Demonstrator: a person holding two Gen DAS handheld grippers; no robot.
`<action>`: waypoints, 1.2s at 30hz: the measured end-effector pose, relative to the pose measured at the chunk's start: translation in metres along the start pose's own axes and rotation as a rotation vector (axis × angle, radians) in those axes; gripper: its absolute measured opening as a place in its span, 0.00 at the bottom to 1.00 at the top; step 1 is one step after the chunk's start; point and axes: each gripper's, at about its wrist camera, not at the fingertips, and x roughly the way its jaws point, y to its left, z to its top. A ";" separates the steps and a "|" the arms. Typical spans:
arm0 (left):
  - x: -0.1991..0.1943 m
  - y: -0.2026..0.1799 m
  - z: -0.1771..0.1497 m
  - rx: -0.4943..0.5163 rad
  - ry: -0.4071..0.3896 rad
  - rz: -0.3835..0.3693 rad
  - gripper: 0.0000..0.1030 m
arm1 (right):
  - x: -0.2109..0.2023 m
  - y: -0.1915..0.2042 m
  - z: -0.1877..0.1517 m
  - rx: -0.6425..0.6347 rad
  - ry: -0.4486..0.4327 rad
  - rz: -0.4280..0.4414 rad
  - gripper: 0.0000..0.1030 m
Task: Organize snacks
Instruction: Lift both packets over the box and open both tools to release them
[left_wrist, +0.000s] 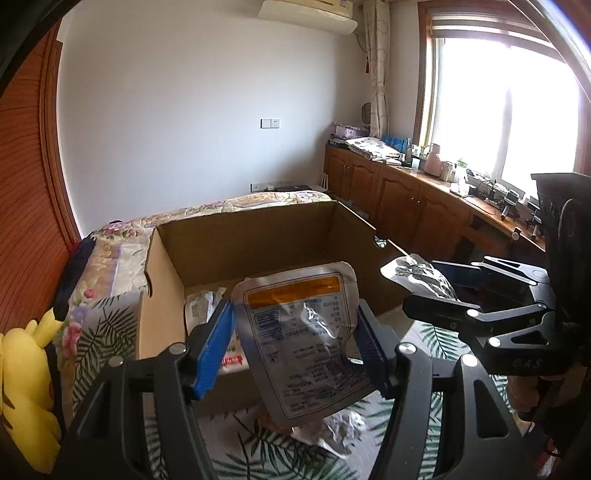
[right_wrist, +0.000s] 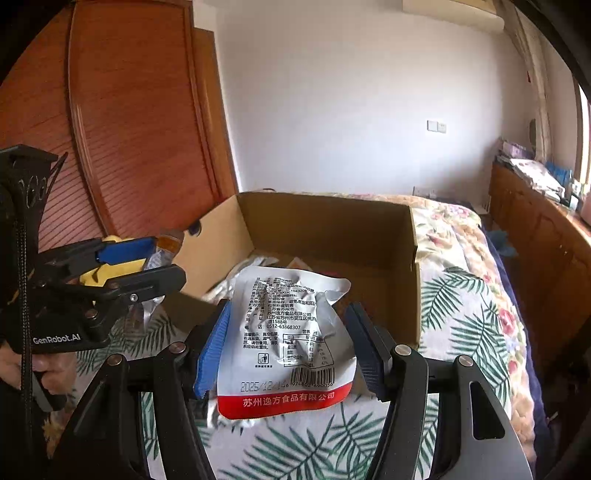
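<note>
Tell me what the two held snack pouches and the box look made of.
Orange-banded pouch in the left tool: probably foil-laminate plastic film, glossy, with creases that catch light. Red-banded pouch in the right tool: the same silvery, wrinkled film. Cardboard box: matte brown corrugated board, judging by its cut edges.

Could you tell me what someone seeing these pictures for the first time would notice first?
Most striking are the two silver snack pouches held up in front of the open cardboard box on the floral bedspread: the left gripper clamps the orange-striped pouch, and the right gripper clamps the red-banded pouch. A few packets already lie inside the box, and a yellow plush toy sits at the left gripper's far left.
</note>
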 end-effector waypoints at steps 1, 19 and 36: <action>0.004 0.002 0.003 0.000 0.000 -0.002 0.62 | 0.003 -0.003 0.003 0.004 -0.002 0.003 0.62; 0.072 0.032 0.021 -0.027 0.064 0.002 0.62 | 0.077 -0.034 0.018 0.034 0.048 -0.004 0.62; 0.087 0.033 0.008 -0.030 0.087 0.044 0.67 | 0.090 -0.035 0.009 0.002 0.062 -0.088 0.66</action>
